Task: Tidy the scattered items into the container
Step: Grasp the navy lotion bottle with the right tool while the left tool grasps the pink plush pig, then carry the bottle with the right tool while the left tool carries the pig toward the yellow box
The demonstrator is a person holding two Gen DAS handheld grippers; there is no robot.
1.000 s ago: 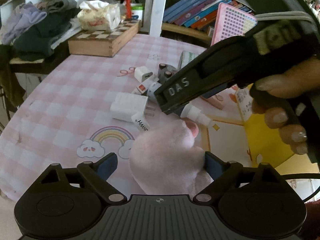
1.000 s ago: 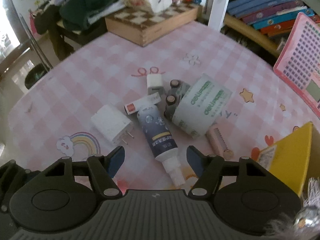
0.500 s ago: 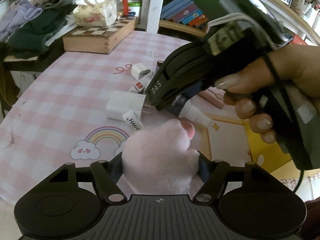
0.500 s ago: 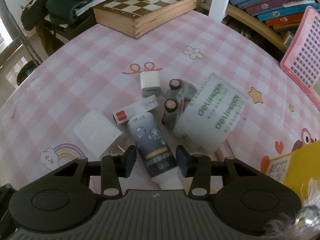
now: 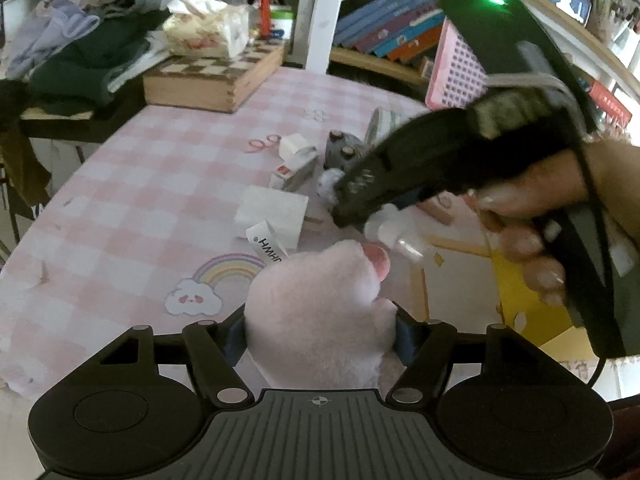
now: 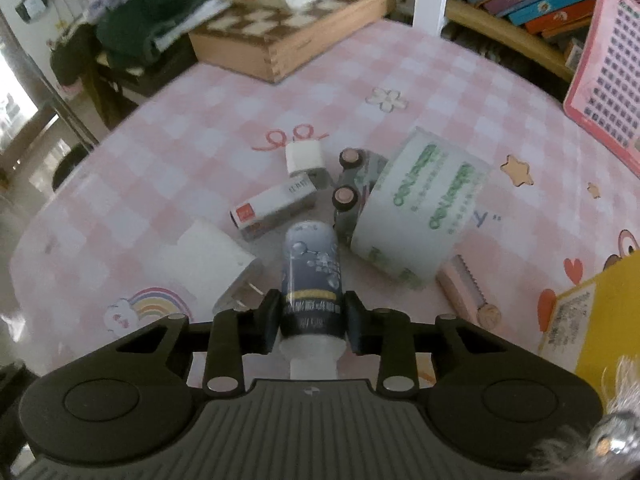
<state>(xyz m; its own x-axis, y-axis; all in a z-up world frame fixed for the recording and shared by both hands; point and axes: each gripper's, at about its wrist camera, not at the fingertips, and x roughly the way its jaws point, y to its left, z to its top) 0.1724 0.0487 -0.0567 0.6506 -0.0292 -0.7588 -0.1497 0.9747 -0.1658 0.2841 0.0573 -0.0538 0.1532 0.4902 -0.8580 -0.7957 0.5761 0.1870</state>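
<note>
While its dark blue body with bubble print and a yellow band lies on the pink checked counter (image 6: 460, 80), the spray bottle (image 6: 310, 276) sits white cap toward the camera, and the right tool (image 6: 312, 316) is closing on it, pads against its sides. Beside it lie a white plug adapter (image 6: 208, 258), a small red-and-white box (image 6: 272, 206), a grey toy car (image 6: 352, 188) and a tape roll (image 6: 424, 204). Nearer the yellow container (image 6: 600, 320), the left tool (image 5: 320, 332) is narrowing on a pink plush toy (image 5: 320, 312).
</note>
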